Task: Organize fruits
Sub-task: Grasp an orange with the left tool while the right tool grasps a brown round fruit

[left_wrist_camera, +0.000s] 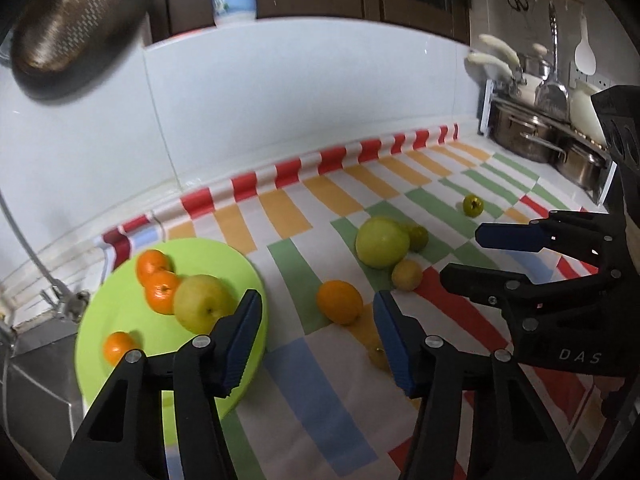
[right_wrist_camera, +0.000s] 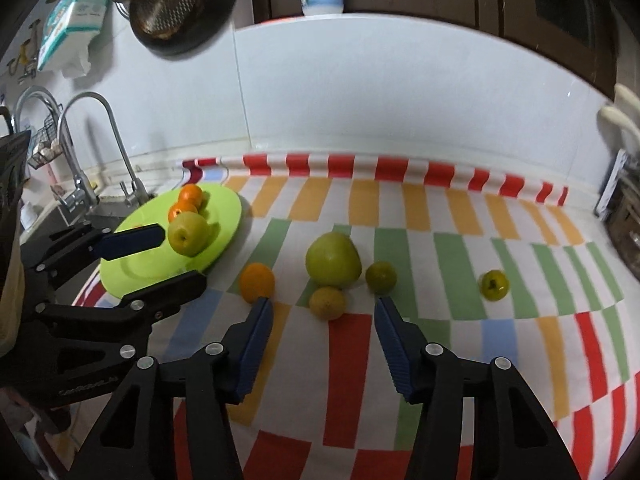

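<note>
Left wrist view: left gripper [left_wrist_camera: 318, 338] partly open, holding nothing, above orange [left_wrist_camera: 339, 302] on tabletop [left_wrist_camera: 304, 380] beside green plate [left_wrist_camera: 120, 312]. Risk: fingers nudging orange, rolling away.

Right wrist view: right gripper [right_wrist_camera: 323, 338] partly open, empty, near small yellow fruit [right_wrist_camera: 327, 303] touching big green fruit [right_wrist_camera: 333, 259]. Risk: pushing neighbour, bumping left gripper.

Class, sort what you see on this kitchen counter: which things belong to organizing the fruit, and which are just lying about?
Belongs to the job:
green plate
oranges on the plate
yellow apple on the plate
loose orange
large green fruit
small yellow fruit
two small green fruits

Lying about:
taps
pots
hanging pan
</note>
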